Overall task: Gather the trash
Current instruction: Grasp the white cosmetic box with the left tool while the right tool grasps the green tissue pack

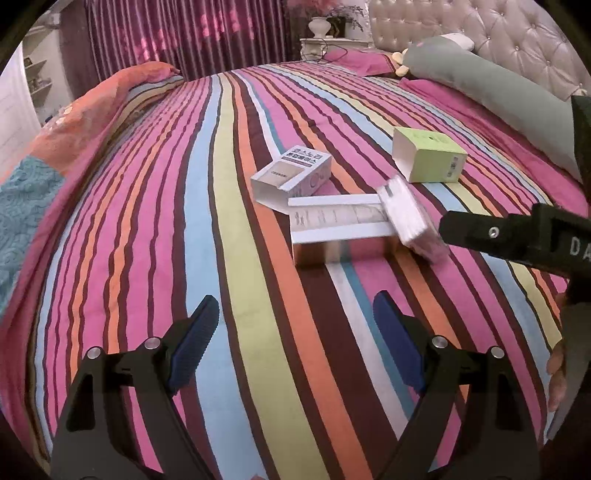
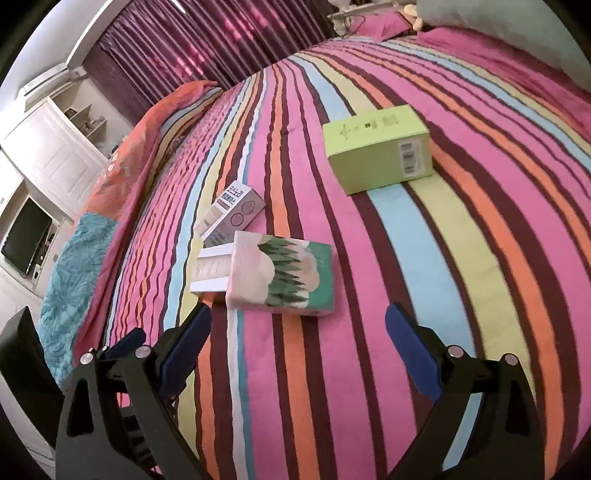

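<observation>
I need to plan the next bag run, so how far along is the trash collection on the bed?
Done: nothing visibly collected. All three boxes lie on the striped bedspread: the green box, the small white-and-purple box and the tree-print box. In hand: nothing; the left tool and the right tool are open and empty, the right one nearest the tree-print box. Left: all three.

Four boxes are lying on the bed: one green box, one grey-lilac box, one open white box, and one tree-print box that is leaning on the white one. Two tongs are showing, the left tongs and the right tongs, each showing two blue pads. Two pillows are lying at the head, one grey pillow and one pink pillow. One vase is standing on one nightstand.
</observation>
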`<state>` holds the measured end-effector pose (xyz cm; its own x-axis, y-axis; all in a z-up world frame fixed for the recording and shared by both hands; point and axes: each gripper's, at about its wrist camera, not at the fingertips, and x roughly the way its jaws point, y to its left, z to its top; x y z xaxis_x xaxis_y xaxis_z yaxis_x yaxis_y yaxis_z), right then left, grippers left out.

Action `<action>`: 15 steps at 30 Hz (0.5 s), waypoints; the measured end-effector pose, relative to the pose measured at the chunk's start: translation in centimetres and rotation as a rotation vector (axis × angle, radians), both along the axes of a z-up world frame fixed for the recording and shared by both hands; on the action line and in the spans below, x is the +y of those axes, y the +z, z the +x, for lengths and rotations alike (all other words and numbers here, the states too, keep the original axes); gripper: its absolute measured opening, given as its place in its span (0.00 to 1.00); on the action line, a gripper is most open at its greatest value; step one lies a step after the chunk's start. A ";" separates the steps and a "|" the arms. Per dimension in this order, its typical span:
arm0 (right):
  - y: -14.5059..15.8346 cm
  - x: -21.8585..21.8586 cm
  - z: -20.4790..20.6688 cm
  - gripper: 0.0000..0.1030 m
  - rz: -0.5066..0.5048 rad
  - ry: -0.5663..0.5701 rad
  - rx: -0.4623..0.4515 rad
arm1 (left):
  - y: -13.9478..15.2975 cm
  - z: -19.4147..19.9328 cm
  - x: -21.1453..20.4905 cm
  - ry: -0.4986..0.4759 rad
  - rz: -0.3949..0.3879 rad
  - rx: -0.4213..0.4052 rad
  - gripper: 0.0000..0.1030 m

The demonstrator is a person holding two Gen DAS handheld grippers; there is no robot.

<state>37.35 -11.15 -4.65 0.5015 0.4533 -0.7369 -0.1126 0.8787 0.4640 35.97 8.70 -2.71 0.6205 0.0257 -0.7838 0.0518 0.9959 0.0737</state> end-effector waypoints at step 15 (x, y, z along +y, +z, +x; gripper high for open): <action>-1.9 1.0 2.9 0.88 -0.011 0.007 0.026 | -1.1 2.5 2.6 0.028 -0.087 0.028 0.81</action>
<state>40.23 -10.15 -6.58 0.4793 0.4486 -0.7543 -0.1066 0.8829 0.4573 38.46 11.35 -3.76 0.5987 -0.0264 -0.8006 0.0249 0.9996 -0.0144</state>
